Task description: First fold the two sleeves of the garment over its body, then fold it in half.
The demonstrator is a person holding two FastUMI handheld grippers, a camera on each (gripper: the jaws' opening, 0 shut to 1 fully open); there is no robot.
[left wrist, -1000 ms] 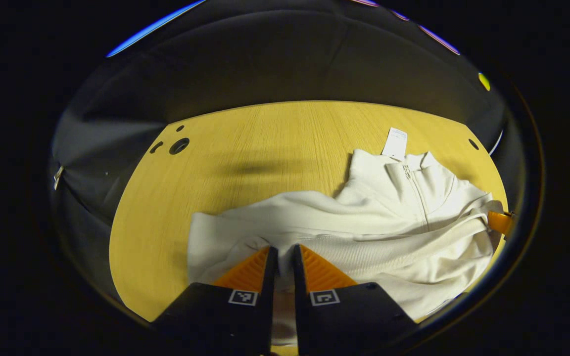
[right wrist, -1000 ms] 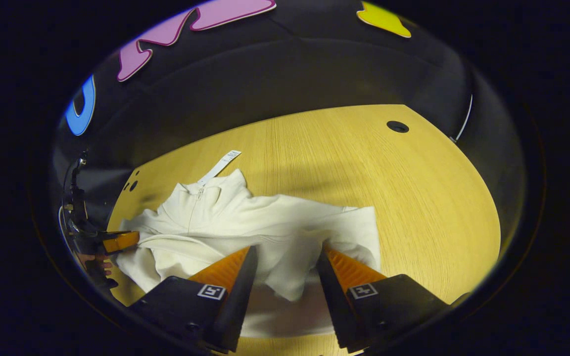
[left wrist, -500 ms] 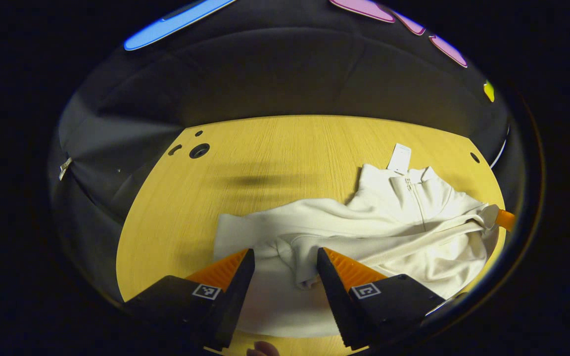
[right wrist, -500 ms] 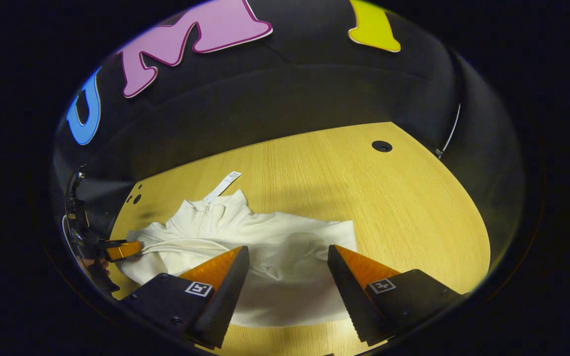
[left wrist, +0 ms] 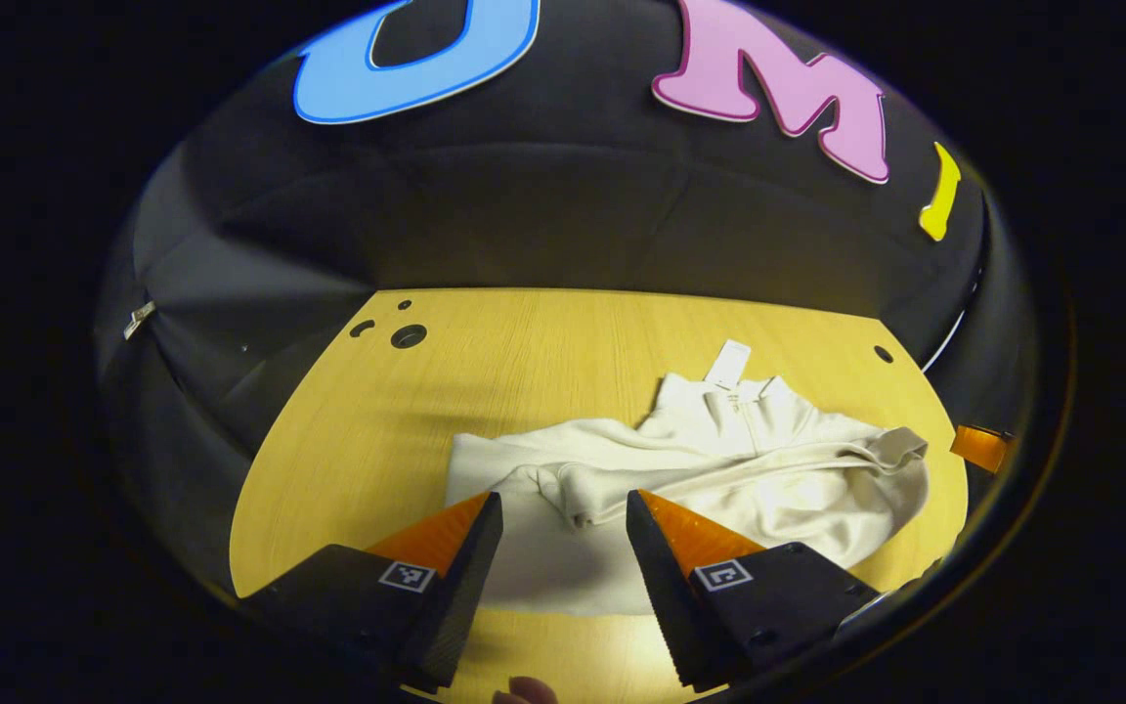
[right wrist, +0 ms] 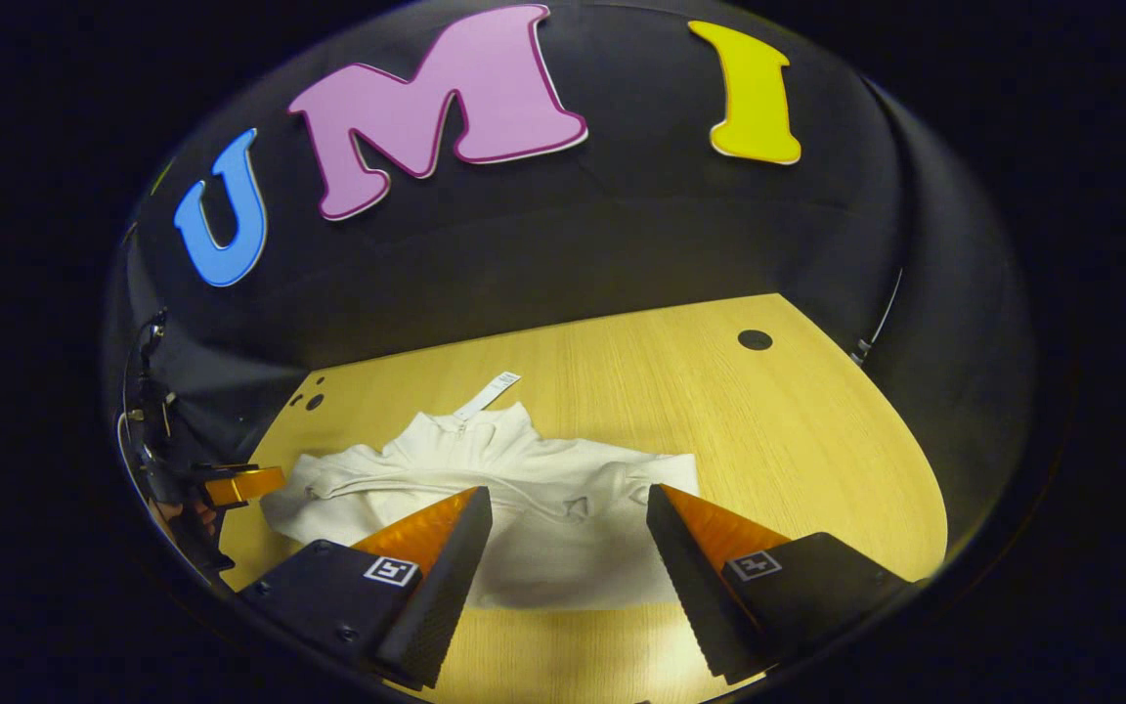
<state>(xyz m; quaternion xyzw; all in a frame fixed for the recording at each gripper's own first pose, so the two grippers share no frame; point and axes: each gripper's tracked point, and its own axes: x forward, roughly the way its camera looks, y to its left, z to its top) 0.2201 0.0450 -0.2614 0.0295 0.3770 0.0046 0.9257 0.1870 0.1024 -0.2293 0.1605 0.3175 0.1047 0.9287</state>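
Cream knit under both tools. Left gripper [left wrist: 561,523] released, jaws spread, holding nothing, hovering over near hem of garment [left wrist: 680,479]. Right gripper [right wrist: 568,523] likewise spread and empty, above same hem from the other side.

Garment lying on wooden tabletop [left wrist: 524,352], toward near edge, collar pointing to far side, paper tag [left wrist: 727,363] just beyond collar.

Progress, judged: sleeve [left wrist: 573,484] on left gripper's side laid across body, cuff ending near middle of garment. Other sleeve [left wrist: 876,450] drawn over body too, but bunched and ridged, cuff sticking up near garment's edge. Sleeve stage looks done, roughly and untidily. Fold in half not yet made: hem and collar well apart, full length still showing. Likely next: take hem corners and carry toward collar; some smoothing may be wanted first.

Views compared. Left gripper view: pair of small holes [left wrist: 407,335] in tabletop well beyond garment, raised cuff clear, tip of other gripper at right margin, fingertip [left wrist: 524,692] at bottom edge. Right gripper view: lone hole [right wrist: 755,339] in tabletop far from garment, other gripper [right wrist: 242,485] with holding hand [right wrist: 177,513] just beside garment's edge, crossed sleeves seen as cord-like ridge over body.
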